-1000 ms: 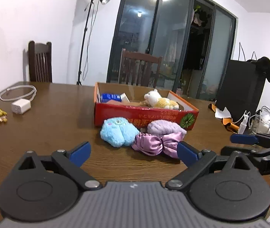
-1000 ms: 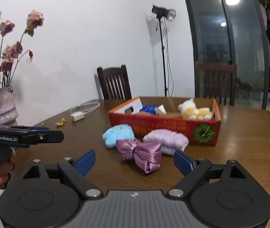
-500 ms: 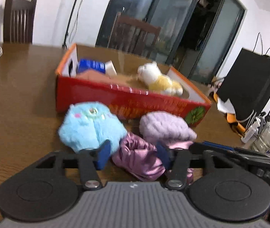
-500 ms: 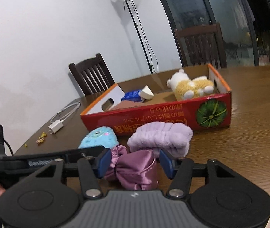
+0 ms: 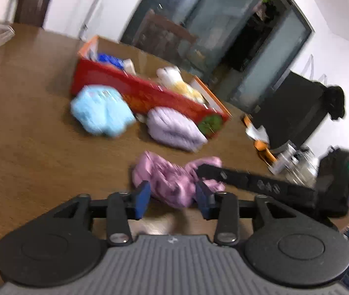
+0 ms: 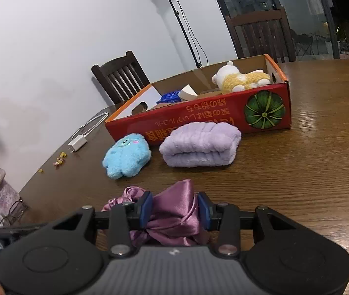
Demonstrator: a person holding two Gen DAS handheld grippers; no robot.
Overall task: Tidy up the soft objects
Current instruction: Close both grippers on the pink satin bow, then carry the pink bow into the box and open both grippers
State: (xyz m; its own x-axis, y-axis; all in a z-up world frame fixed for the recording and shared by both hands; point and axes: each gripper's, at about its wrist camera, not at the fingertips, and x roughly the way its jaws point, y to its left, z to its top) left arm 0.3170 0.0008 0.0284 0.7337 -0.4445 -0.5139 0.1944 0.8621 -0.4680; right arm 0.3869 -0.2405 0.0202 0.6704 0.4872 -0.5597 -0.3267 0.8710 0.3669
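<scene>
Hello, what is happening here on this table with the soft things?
A person is tidying soft items with a handheld gripper in each hand. Both the left gripper and the right gripper have the purple satin bow between their blue pads; the right one's jaws are closing on it. The blue plush toy and the folded lilac towel lie on the wooden table in front of the red cardboard box, where a white and yellow plush already sits.

Right gripper (image 6: 174, 209) closing on satin bow (image 6: 172, 211), pads pressing both its sides, near table's (image 6: 309, 172) front edge. Blue plush (image 6: 126, 156) and lilac towel (image 6: 200, 147) just before red box (image 6: 199, 120); bear (image 6: 240, 78) inside.
</scene>
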